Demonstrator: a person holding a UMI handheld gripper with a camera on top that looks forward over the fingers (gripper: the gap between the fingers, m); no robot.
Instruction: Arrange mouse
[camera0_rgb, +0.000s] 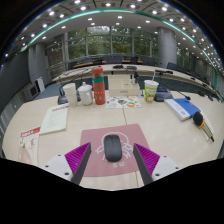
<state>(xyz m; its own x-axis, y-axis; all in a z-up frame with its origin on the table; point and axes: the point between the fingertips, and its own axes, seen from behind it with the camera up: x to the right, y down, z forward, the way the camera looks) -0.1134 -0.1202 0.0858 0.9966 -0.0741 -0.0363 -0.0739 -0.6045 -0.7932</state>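
Claw (112, 160) open, mouse (112, 148) between its fingers.

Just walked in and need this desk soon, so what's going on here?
A person is holding a handheld gripper over the table. A dark mouse lies on a pink mat, between the open jaws with a gap on each side, so it isn't gripped yet. Cups and papers sit beyond.

Open office: pale desk (60, 140), rows of desks beyond, windows (100, 45), ceiling lights (110, 5).
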